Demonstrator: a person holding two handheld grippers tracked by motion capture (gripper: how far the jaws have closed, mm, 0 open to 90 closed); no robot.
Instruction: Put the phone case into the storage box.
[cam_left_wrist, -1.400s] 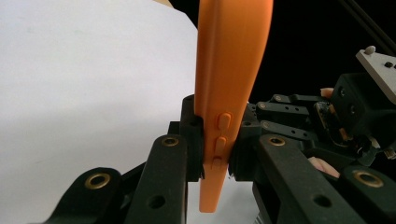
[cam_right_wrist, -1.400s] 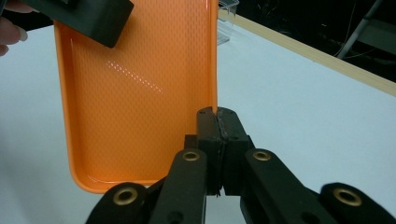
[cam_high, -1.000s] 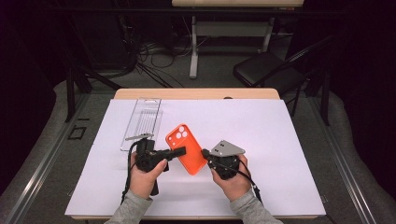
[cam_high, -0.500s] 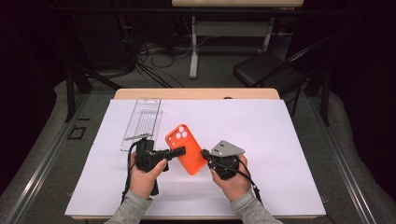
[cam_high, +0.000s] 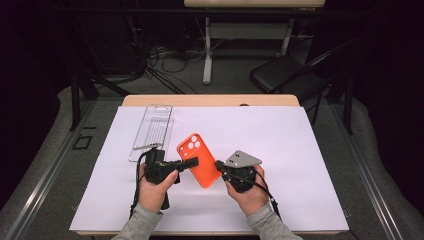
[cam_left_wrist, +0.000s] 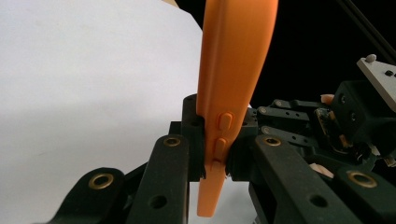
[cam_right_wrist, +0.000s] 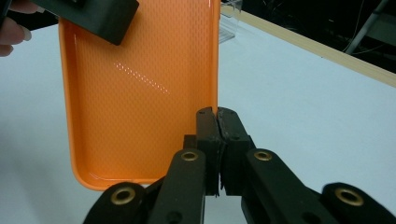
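the orange phone case is held up off the table between the two grippers, near the person's edge of the white sheet. the left gripper is clenched on one long edge of the case; in the left gripper view the case stands edge-on between the pads, which press it just by the side buttons. the right gripper is clamped on the opposite long edge; in the right gripper view the jaws pinch the rim of the case, whose hollow, dotted inside faces that camera and has nothing in it. a clear plastic box lies flat on the sheet just beyond the left gripper, apart from the case; whether anything is in it cannot be told. the white sheet covers most of a wooden table. beyond the table the room is dark, with a black chair, the white legs of another table and cables on the grey floor.
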